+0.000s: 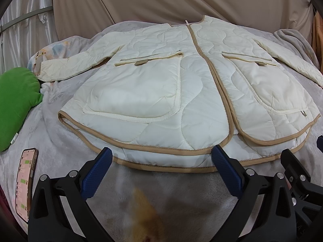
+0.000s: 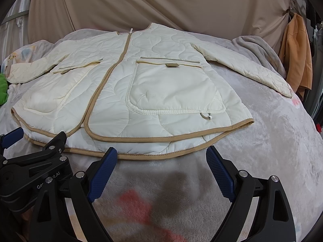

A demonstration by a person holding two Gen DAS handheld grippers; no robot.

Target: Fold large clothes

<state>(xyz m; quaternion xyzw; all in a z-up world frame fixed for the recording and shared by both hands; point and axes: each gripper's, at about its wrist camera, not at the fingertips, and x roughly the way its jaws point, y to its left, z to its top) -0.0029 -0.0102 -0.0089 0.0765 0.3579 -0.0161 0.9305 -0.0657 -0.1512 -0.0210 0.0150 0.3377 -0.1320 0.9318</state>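
**Left wrist view: jacket flat, nothing folded yet**

The quilted jacket (image 1: 171, 84) lay spread on the grey blanket (image 1: 60, 141), sleeves out at 10 and 2. Left gripper (image 1: 161, 157) and right gripper (image 2: 161, 157) hovered at its hem, jaws apart, empty. I'd grab a sleeve first and fold inward.

Cream quilted jacket (image 1: 181, 84) lies flat, front up and zipped, on the grey blanket (image 1: 60, 141), sleeves spread to both sides. The left gripper (image 1: 161, 157) hovers just short of the tan-trimmed hem, blue pads wide apart. A green cushion (image 1: 16, 102) and a lit phone (image 1: 25, 183) sit at left.
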